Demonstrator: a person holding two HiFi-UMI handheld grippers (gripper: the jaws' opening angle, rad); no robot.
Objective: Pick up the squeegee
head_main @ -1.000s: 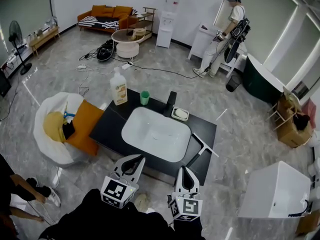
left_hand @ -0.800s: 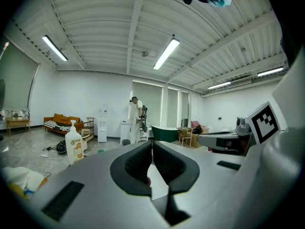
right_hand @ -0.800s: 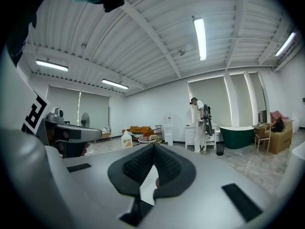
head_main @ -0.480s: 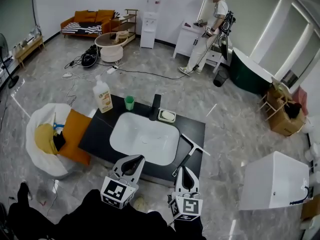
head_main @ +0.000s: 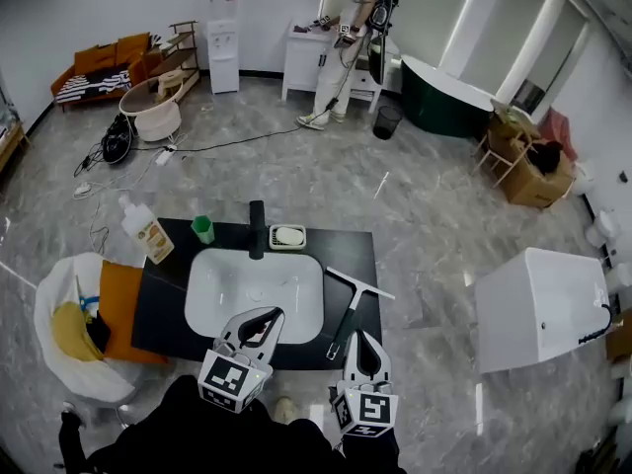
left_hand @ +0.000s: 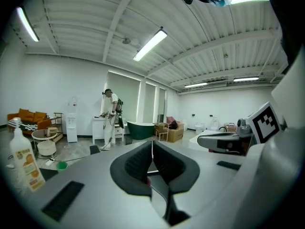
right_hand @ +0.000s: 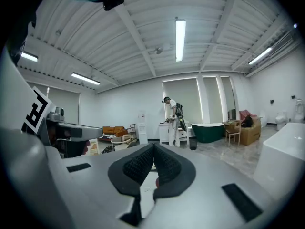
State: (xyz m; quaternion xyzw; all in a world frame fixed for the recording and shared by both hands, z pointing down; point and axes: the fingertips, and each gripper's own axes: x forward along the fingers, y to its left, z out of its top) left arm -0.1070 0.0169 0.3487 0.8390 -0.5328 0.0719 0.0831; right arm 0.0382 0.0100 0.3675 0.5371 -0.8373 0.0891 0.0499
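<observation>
The squeegee (head_main: 350, 302) lies on the right part of the black counter (head_main: 163, 299), its white blade toward the back and its black handle pointing at the front edge. My right gripper (head_main: 361, 338) is shut and empty, its tip just right of the handle's near end, apart from it. My left gripper (head_main: 259, 317) is shut and empty too, over the front rim of the white basin (head_main: 232, 284). In the left gripper view the pads (left_hand: 145, 161) meet on nothing. The right gripper view shows its pads (right_hand: 143, 165) pressed together; the squeegee is hidden there.
On the counter stand a soap bottle (head_main: 146, 231), a green cup (head_main: 202, 229), a black faucet (head_main: 257, 227) and a soap dish (head_main: 288, 236). A white beanbag with an orange cushion (head_main: 114, 309) lies left, a white tub (head_main: 543, 304) right. A person (head_main: 351, 8) stands far back.
The whole view has swung: the counter now sits square and further left, with the squeegee closer to my right gripper. Both grippers stay shut and low in the picture.
</observation>
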